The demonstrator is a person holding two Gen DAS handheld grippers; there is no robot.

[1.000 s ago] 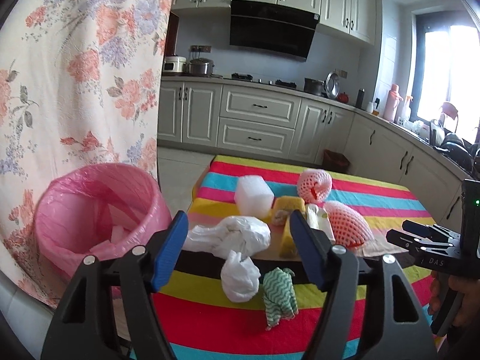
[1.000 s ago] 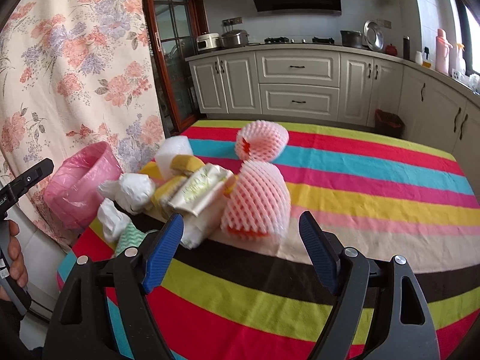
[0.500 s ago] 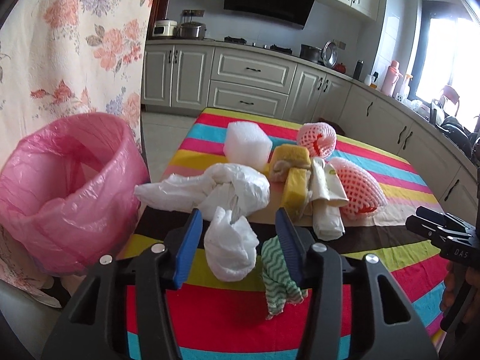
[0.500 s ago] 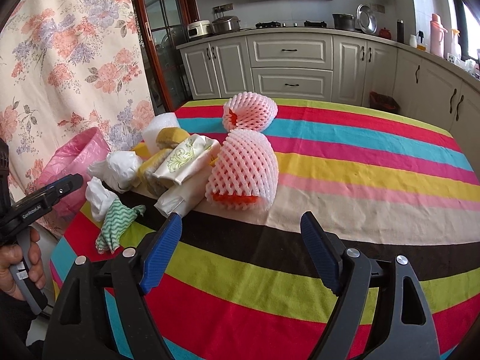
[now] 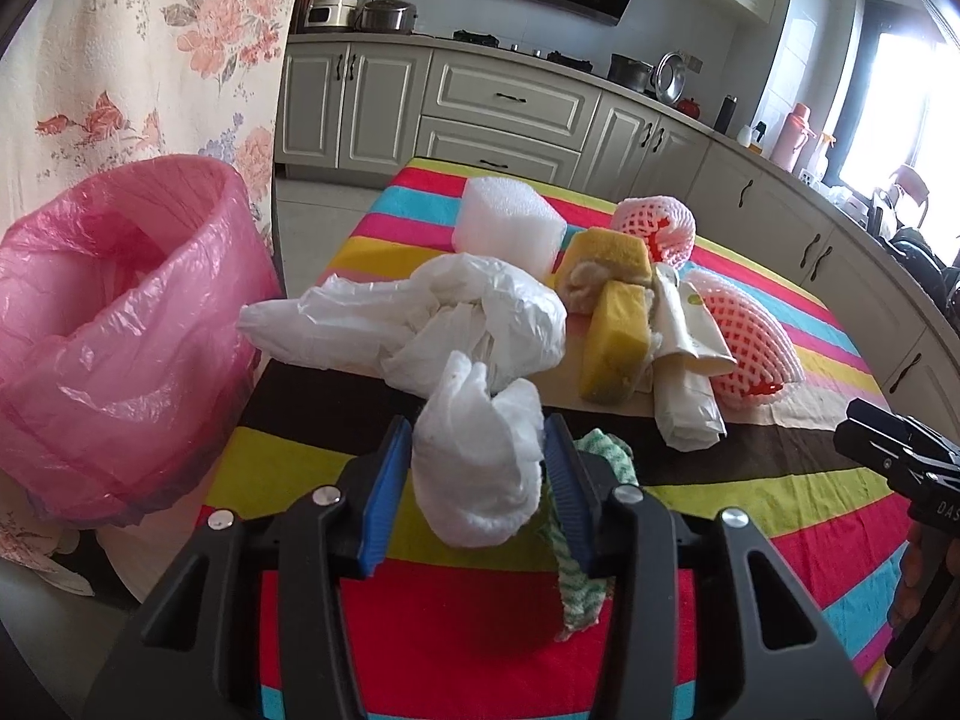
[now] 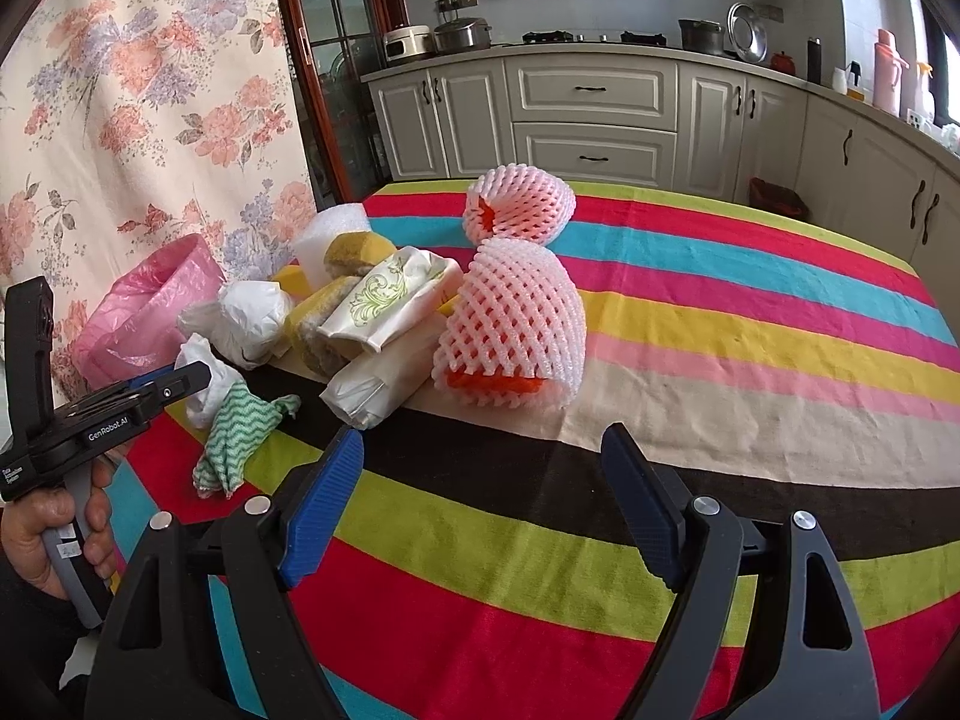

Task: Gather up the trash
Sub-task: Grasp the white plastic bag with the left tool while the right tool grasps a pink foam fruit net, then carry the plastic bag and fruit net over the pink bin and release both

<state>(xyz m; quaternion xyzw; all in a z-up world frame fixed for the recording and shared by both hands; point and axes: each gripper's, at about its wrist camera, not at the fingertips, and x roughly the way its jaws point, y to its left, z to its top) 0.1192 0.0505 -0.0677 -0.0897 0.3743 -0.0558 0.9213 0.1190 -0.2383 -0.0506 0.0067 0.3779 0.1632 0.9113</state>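
Note:
My left gripper (image 5: 478, 450) is shut on a small crumpled white plastic bag (image 5: 477, 468) at the near left of the striped table; the bag also shows in the right wrist view (image 6: 204, 378). A green-and-white zigzag cloth (image 5: 579, 570) lies just right of it. Behind lie a larger white bag (image 5: 432, 318), yellow sponges (image 5: 612, 336), a white foam block (image 5: 510, 228), paper packets (image 5: 684, 360) and two pink foam fruit nets (image 6: 510, 324). A bin with a pink liner (image 5: 102, 330) stands left of the table. My right gripper (image 6: 483, 498) is open and empty above the table's near stripes.
The striped tablecloth (image 6: 750, 324) covers the table. A floral curtain (image 5: 150, 60) hangs behind the bin. Kitchen cabinets (image 6: 594, 114) line the far wall and right side. The hand holding the left gripper (image 6: 60, 516) shows at the left of the right wrist view.
My left gripper moved down and forward onto the small white bag and closed on it. My right gripper stayed open and shifted slightly closer to the table.

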